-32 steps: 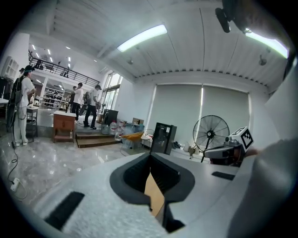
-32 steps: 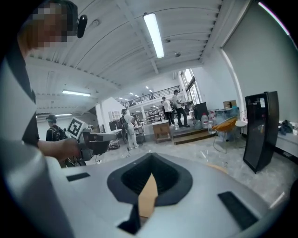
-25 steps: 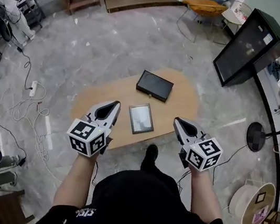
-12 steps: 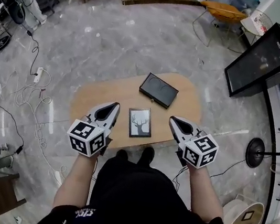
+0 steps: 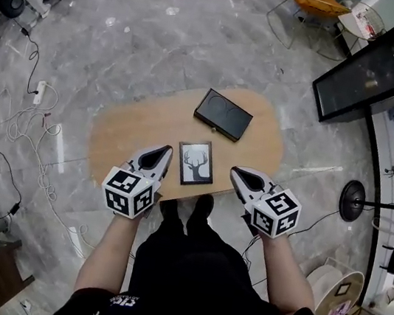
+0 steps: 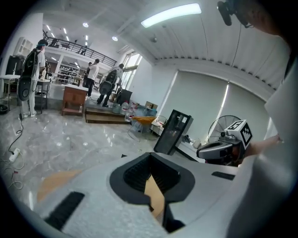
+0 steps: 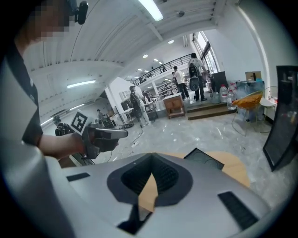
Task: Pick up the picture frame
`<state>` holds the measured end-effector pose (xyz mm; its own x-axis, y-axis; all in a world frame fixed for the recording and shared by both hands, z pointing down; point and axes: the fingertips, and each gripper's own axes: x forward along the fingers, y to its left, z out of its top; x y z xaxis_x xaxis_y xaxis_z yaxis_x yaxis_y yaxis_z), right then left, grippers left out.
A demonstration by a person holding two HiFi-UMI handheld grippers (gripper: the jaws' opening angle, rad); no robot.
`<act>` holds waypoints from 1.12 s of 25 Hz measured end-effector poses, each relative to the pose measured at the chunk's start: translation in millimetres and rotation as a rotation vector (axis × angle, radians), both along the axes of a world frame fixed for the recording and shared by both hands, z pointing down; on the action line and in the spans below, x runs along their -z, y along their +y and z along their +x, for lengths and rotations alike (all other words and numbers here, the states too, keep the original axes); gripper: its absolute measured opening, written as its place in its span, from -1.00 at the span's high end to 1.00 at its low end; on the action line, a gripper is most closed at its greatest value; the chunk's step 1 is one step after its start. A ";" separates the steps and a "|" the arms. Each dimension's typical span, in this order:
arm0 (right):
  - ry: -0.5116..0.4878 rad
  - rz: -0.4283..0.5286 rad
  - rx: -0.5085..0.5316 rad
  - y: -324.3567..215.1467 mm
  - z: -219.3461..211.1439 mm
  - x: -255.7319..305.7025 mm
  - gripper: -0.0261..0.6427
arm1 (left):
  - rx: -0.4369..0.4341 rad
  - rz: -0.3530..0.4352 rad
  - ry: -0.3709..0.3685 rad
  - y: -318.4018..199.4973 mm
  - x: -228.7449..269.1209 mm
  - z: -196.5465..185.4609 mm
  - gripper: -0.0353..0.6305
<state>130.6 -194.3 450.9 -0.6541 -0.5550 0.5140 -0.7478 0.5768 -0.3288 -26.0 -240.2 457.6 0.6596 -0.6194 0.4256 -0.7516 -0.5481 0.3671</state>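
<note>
The picture frame (image 5: 196, 163), dark-edged with a deer drawing, lies flat near the front edge of the low oval wooden table (image 5: 122, 133). My left gripper (image 5: 161, 152) hovers just left of the frame, jaws shut and empty. My right gripper (image 5: 236, 174) hovers just right of it, also shut and empty. Neither touches the frame. In the left gripper view the left gripper (image 6: 150, 173) shows closed jaws with the table behind, and the right gripper (image 6: 219, 148) appears across. The right gripper view shows its own closed jaws (image 7: 150, 179) and the left gripper (image 7: 109, 134). The frame itself is hidden in both gripper views.
A black flat box (image 5: 223, 114) lies on the table behind the frame, seen also in the right gripper view (image 7: 203, 159). A black cabinet (image 5: 368, 73) stands at the right, a lamp base (image 5: 353, 200) beside it. Cables (image 5: 35, 141) trail on the marble floor at left.
Both grippers have come down and closer in on either side of the frame. The view has shifted forward, so the table and frame sit nearer my hands. Jaws stayed shut.
</note>
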 end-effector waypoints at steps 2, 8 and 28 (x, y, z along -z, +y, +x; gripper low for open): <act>0.004 -0.032 -0.007 3.1 -1.9 -17.7 0.91 | -0.010 -0.033 -0.003 5.2 -19.3 0.1 0.87; 0.037 -0.139 0.007 10.9 -9.7 -83.0 0.91 | -0.024 -0.120 -0.015 9.4 -83.8 -5.5 0.87; 0.109 -0.387 0.034 5.1 -19.5 -313.5 0.90 | -0.055 -0.390 -0.059 24.8 -304.7 6.3 0.72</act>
<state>111.1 -189.2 764.3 -0.5991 -0.2857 0.7480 -0.7728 0.4507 -0.4468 -19.6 -215.3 762.3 0.6548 -0.3683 0.6600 -0.7509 -0.4167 0.5124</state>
